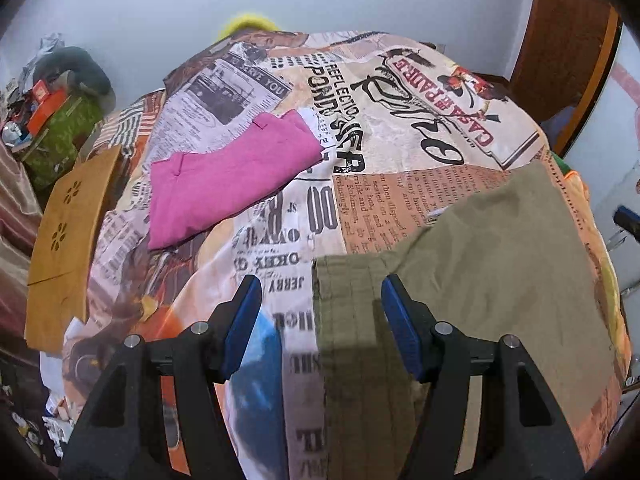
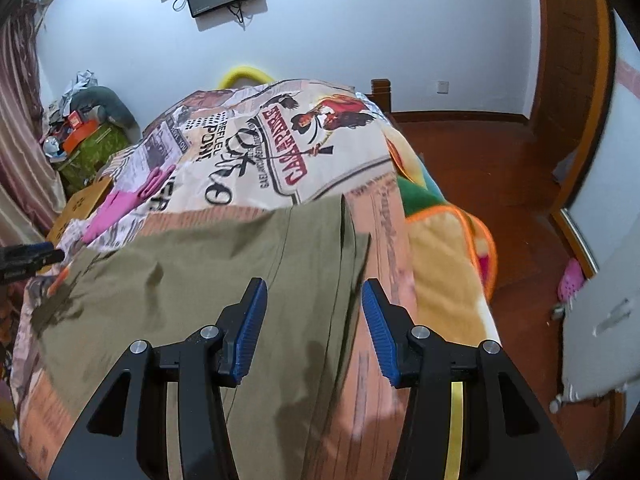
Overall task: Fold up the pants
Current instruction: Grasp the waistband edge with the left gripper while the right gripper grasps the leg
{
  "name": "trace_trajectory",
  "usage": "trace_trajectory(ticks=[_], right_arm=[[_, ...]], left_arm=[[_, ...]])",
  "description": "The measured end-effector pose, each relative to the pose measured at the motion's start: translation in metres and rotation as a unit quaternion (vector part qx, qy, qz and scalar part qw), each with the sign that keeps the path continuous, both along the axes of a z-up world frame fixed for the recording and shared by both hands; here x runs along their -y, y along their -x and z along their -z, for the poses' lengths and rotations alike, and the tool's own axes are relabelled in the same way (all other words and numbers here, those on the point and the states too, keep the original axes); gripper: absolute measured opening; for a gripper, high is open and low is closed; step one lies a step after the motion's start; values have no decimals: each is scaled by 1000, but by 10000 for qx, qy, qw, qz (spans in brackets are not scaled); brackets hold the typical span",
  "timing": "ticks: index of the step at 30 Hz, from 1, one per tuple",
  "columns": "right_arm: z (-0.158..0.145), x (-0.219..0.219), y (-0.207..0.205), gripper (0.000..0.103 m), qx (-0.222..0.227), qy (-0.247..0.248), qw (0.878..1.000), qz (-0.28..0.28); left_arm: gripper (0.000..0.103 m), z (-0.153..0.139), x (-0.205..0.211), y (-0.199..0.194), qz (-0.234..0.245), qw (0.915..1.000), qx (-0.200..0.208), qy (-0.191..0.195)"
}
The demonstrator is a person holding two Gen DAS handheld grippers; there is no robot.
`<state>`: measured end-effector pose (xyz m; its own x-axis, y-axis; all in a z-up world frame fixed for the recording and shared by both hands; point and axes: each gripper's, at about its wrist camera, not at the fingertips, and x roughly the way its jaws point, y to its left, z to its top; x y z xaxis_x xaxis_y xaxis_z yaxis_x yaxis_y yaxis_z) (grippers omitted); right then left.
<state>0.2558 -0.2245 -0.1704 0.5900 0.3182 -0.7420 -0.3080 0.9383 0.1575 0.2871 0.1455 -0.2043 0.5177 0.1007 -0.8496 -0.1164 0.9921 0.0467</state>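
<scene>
Here both claws gape above olive pants [image 2: 224,280].

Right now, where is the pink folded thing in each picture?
Left wrist view: the pink folded garment lies left of centre on the printed bedspread, beyond the olive pants.
Right wrist view: the pink folded garment is small at the left edge of the bed, past the olive pants.
Shared landmark: the red "CASA" lettering printed on the bedspread.
</scene>
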Motion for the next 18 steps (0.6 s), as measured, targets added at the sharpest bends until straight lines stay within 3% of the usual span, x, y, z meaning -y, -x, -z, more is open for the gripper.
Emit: trace_trajectory(ticks=[11,15,18], right_arm=[[51,-23,-102,46,-388,177,9989,-189],[74,-28,-129,45,-621,279,9976,-81],[85,-30,-134,20,-678,345,9970,-104]], left_arm=[[63,34,-3,-37,94,9995,-297,-66],[68,41,-5,-38,28,9994,-309,-117],[70,47,-7,-36,-59,9994,-311,-120]])
